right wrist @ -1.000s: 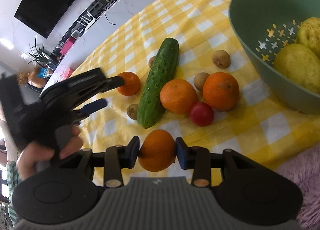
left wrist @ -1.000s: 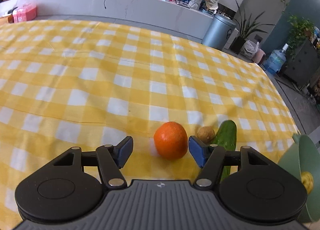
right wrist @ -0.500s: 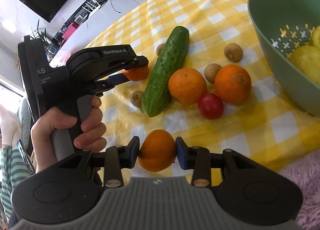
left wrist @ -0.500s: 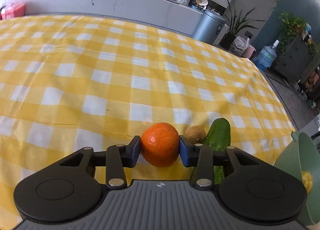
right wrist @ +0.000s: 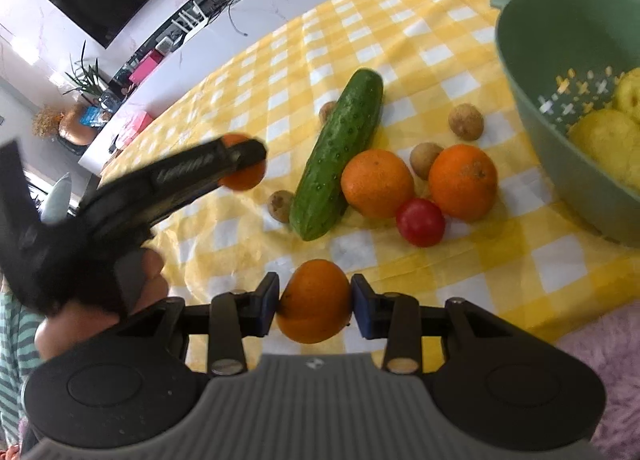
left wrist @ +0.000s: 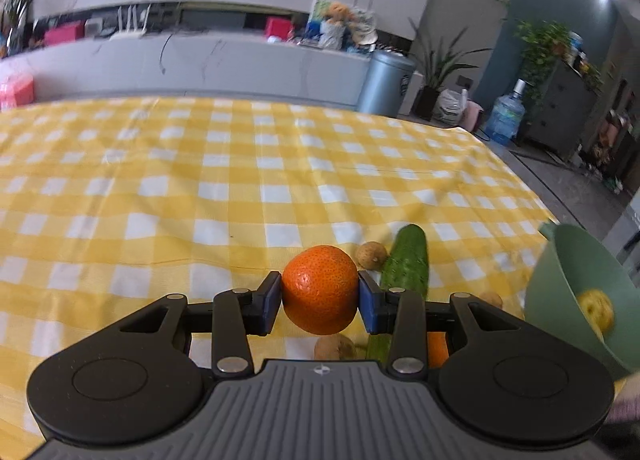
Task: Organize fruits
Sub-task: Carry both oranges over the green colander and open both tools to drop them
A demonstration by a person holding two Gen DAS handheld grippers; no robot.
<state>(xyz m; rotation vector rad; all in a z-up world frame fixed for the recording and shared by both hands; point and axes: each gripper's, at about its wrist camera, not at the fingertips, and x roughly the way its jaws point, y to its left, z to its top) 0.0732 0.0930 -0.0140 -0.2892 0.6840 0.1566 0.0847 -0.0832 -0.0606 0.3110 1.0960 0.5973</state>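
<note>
Lifted off the checked cloth (left wrist: 240, 188) since the earlier frame, left gripper (left wrist: 319, 296) clamps a pebbled round orange (left wrist: 319, 288); right gripper (right wrist: 315, 302) pinches a smooth orange (right wrist: 314, 300) near the knobbly cucumber (right wrist: 340, 152).

On the table (right wrist: 400, 20), the cucumber (right wrist: 340, 156) lies left of two oranges (right wrist: 378, 184); the colander (right wrist: 560, 100) stands far right.

Yellow-and-white checked tablecloth (right wrist: 440, 32); dark green cucumber (right wrist: 340, 156); orange mandarins (right wrist: 378, 184); red tomato (right wrist: 420, 222); pale green colander (right wrist: 560, 148) holding yellow fruit (right wrist: 604, 140); brown small round fruits (right wrist: 466, 122).
</note>
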